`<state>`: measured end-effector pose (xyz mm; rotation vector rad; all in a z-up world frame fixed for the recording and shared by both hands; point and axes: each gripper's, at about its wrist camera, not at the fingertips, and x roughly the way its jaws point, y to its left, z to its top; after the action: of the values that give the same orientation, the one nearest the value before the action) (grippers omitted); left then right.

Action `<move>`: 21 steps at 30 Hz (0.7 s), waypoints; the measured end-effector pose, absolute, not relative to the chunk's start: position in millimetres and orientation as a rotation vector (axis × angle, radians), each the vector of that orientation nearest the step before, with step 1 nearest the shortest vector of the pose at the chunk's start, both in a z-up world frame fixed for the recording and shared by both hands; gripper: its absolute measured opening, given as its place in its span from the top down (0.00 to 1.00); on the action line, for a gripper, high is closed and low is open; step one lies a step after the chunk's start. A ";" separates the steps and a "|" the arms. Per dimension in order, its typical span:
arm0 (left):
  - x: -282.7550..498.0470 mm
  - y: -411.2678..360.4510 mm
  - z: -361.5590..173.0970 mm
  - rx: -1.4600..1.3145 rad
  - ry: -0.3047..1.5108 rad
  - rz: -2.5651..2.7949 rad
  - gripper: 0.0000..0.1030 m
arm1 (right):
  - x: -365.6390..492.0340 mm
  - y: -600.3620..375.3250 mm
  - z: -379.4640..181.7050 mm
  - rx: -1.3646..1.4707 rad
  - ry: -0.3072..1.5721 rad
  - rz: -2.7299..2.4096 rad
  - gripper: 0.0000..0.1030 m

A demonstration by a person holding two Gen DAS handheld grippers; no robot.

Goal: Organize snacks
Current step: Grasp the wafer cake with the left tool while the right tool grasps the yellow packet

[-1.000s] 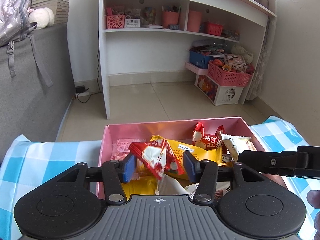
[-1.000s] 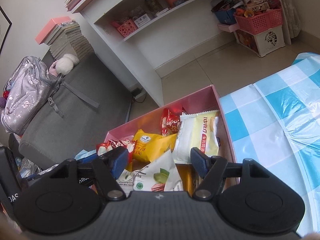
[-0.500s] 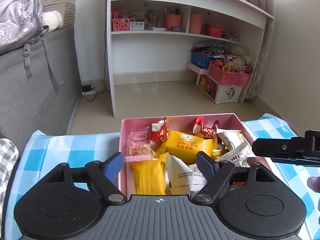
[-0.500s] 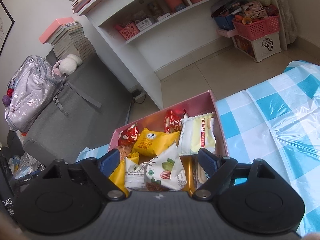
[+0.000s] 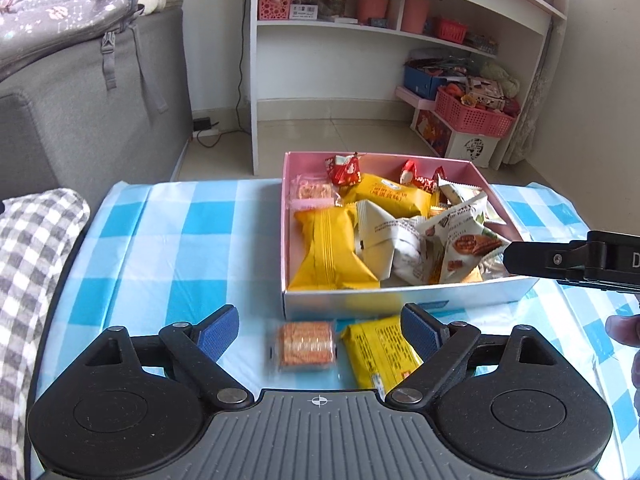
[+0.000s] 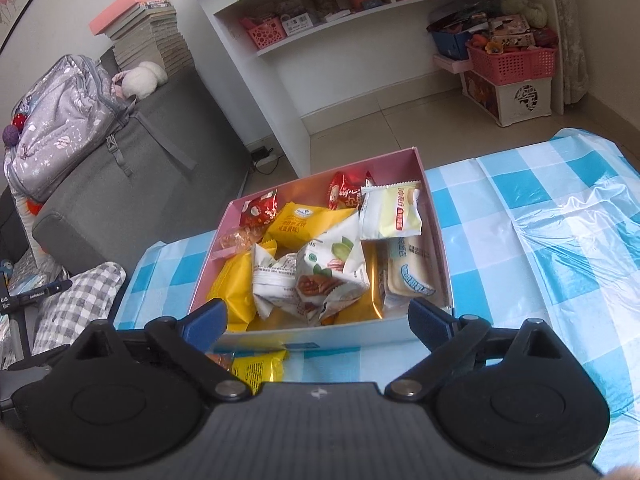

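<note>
Left gripper (image 5: 318,330) jaws wide, holding nothing; orange cracker pack (image 5: 306,344) and yellow packet (image 5: 378,354) lie on checked tablecloth (image 5: 168,248) between fingers. Right gripper (image 6: 316,320) jaws wide, empty, at near wall of pink box (image 6: 434,220). Box full of snacks, nut pouch (image 6: 334,270) on top.

Checked tablecloth (image 5: 168,248) bears snack box (image 5: 400,300), two loose packets (image 5: 306,344).

left wrist: behind box (image 5: 400,298), facing shelf | right wrist: higher | shared: box
</note>
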<state>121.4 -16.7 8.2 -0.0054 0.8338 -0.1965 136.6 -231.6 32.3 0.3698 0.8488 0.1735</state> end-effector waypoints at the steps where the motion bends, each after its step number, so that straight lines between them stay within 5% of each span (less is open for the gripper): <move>1: 116.5 -15.4 7.3 0.000 0.834 -0.199 0.11 | 132.9 -229.2 32.2 0.358 0.854 0.173 0.06; 21: 97.6 24.3 -23.7 0.041 0.863 -0.157 0.08 | 116.7 -189.3 12.2 0.207 0.864 0.158 0.01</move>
<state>97.6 24.3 -23.7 0.0410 0.8634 -0.1567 116.7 -189.3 12.2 0.2070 0.8640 0.1583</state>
